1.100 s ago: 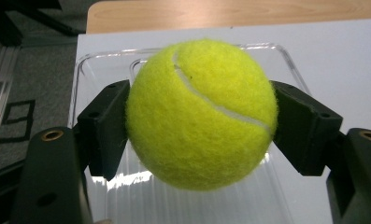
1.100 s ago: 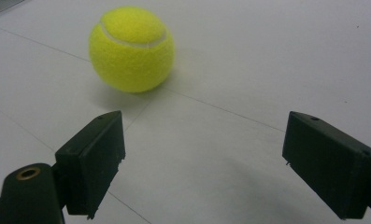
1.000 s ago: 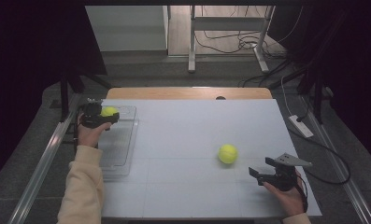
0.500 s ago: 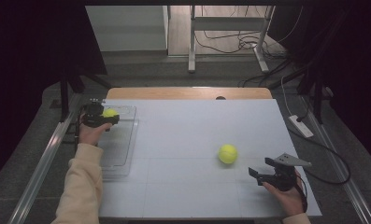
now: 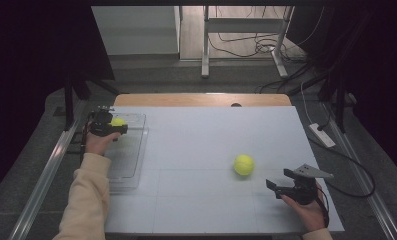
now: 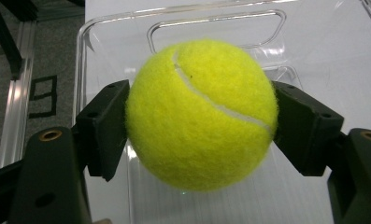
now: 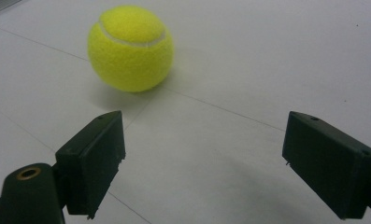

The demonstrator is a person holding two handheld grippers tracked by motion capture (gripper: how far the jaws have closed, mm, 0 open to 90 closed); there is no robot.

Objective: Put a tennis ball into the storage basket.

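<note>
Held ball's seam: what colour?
White, curving across the yellow-green ball; clearest in the left gripper view.

Tray (image 5: 131, 172): on the table's (image 5: 201, 145) left edge.
Held ball (image 5: 117, 121): over the tray's far end.
Loose ball (image 5: 244, 164): on the table, right of centre, well apart from the tray.

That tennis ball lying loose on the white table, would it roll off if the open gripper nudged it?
Probably. The tennis ball is round and rests on the flat table with nothing beside it, so a nudge from the right gripper would likely send it rolling. Its fuzzy felt should grip the pads rather than slip.
</note>
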